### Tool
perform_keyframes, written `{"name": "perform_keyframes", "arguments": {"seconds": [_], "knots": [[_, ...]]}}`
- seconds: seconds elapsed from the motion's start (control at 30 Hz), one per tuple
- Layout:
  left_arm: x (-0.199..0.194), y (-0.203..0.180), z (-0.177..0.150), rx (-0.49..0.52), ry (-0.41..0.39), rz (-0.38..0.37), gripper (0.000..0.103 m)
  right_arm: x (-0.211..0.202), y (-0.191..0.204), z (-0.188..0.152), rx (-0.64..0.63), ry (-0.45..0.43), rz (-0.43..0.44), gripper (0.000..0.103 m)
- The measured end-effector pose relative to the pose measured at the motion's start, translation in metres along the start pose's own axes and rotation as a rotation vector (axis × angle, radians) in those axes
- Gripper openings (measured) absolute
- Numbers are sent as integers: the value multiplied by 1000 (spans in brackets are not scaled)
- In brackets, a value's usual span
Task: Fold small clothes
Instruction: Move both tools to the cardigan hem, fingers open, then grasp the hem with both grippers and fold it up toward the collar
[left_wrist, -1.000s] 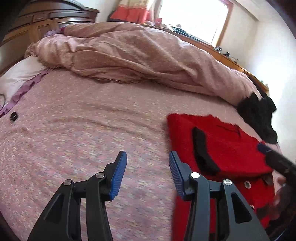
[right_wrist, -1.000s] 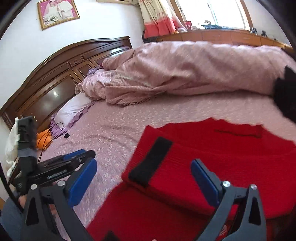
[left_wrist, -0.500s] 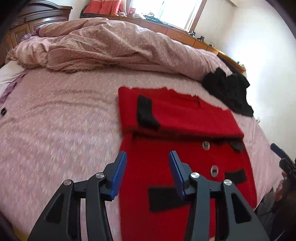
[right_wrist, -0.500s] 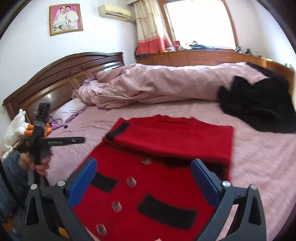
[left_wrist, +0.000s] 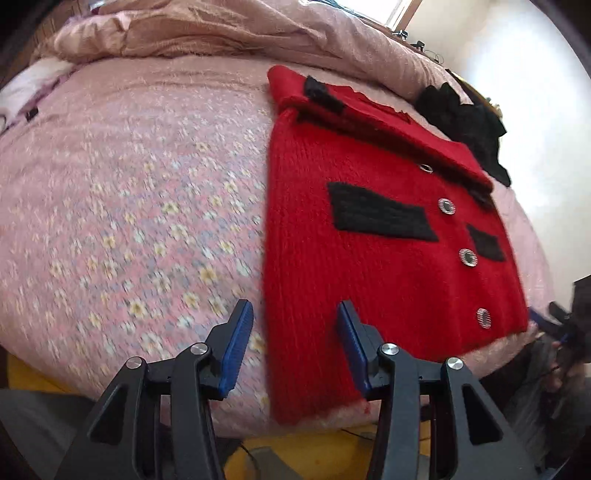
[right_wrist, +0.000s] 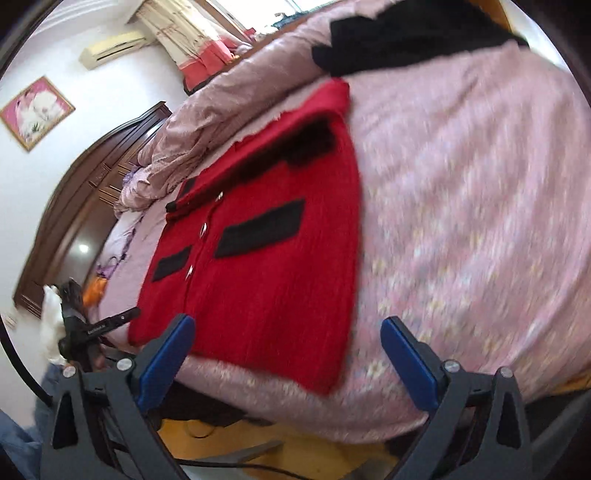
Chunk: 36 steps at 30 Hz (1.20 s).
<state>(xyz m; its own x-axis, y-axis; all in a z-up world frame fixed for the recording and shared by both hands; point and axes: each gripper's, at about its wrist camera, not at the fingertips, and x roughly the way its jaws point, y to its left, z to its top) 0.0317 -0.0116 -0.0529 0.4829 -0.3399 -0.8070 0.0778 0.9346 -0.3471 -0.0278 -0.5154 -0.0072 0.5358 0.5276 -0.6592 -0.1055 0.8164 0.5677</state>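
Observation:
A small red knitted cardigan (left_wrist: 332, 266) with black pocket strips and silver buttons lies flat on the pink flowered bed, its top part folded down over the chest. It also shows in the right wrist view (right_wrist: 273, 266). My left gripper (left_wrist: 293, 339) is open and empty, just above the cardigan's near left hem corner. My right gripper (right_wrist: 284, 362) is open and empty, over the near right hem corner at the bed's front edge. The left gripper also shows at the left of the right wrist view (right_wrist: 99, 325).
A rumpled pink quilt (left_wrist: 221, 29) lies across the far side of the bed. A black garment (left_wrist: 465, 122) lies at the far right. A dark wooden headboard (right_wrist: 74, 206) stands at the left. The yellow floor (right_wrist: 258, 439) shows below the bed edge.
Both grippers have dropped low and pulled back to the near edge of the bed, now at the cardigan's hem corners. The cardigan has not moved.

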Motion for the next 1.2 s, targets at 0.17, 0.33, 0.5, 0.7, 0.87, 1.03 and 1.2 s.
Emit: {"name": "perform_keyframes", "arguments": {"seconds": [0.17, 0.33, 0.5, 0.7, 0.87, 1.03, 1.2], "knots": [[-2, 2, -8, -8, 32, -73, 41, 13, -2, -7, 32, 47, 34, 100], [1, 5, -11, -45, 84, -191, 41, 21, 3, -7, 26, 66, 40, 97], [-2, 14, -16, -95, 112, -228, 41, 26, 7, -11, 28, 91, 56, 88], [9, 14, -1, -128, 118, -265, 41, 36, 3, -3, 75, 93, 110, 85], [15, 21, 7, -193, 110, -307, 41, 38, -3, -3, 113, 92, 148, 82], [10, 29, -2, -242, 145, -354, 39, 35, -10, -7, 145, 98, 169, 73], [6, 22, -16, -210, 181, -325, 27, 34, -14, -16, 172, 117, 189, 60]]}}
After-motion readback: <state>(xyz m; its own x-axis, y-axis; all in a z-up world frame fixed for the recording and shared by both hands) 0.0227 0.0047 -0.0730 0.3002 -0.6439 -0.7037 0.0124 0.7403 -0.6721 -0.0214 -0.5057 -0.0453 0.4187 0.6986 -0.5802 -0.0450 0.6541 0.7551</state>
